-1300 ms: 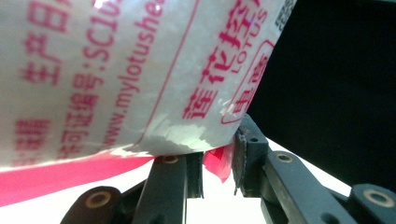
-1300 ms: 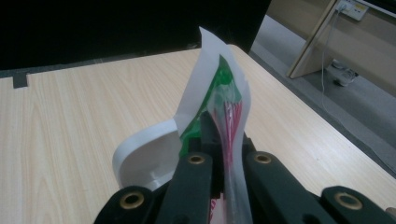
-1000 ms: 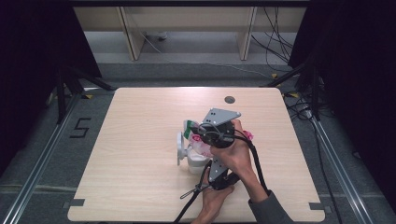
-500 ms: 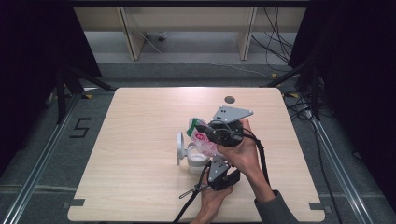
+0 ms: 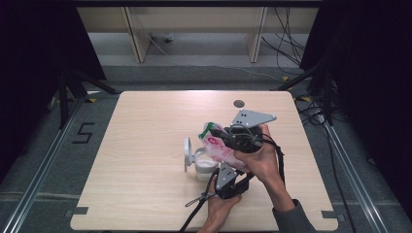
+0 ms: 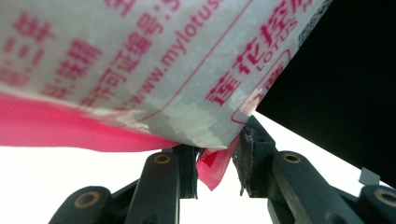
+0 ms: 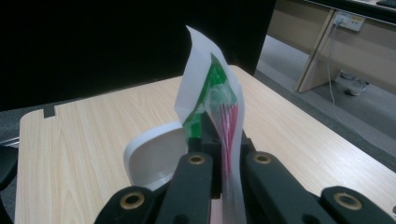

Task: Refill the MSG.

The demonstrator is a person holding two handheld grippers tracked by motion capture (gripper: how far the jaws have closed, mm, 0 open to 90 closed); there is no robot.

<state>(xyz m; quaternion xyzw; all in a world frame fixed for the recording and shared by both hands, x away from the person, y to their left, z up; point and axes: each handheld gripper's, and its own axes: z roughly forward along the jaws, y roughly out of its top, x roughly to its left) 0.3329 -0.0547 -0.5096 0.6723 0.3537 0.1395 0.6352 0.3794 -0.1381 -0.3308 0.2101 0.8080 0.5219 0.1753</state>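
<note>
Since the frame a sec ago, right gripper [image 5: 219, 134] has shifted slightly right and away from me on the high view, carrying the pouch [image 5: 219, 148] top with it; left gripper [image 5: 228, 171] has held position, its jaws have just been opening a little with the pouch's lower corner between them.

High view: I see both hands stacked at table [image 5: 145, 126] centre-right, pouch held tilted above a white lidded container [image 5: 199, 162], lid [image 5: 187, 154] standing open on its left side. Grip detail not readable from there.

Left gripper view gives what high view lacks: pouch underside close up, white film w/ red print, pink band along lower edge, pink corner tab [image 6: 212, 168] hanging between my two black jaws. Left pad sits against the tab; right pad stands just clear of it. So jaws are parted around the corner, no firm pinch.

Right gripper view: jaws clamped tight on pouch's upper edge [image 7: 219, 116], film rising upright past them, green patch and red stripes visible, torn white flap at top. White lid [image 7: 154, 156] seen behind/left of jaws.

Pouch appearance: flat plastic sachet, white/pink/red, green at top corner, crinkled.

Count: 1 pouch, 1 container w/ 1 lid, 2 grippers, 1 dark round mark [image 5: 238, 103] on table near far edge.
</note>
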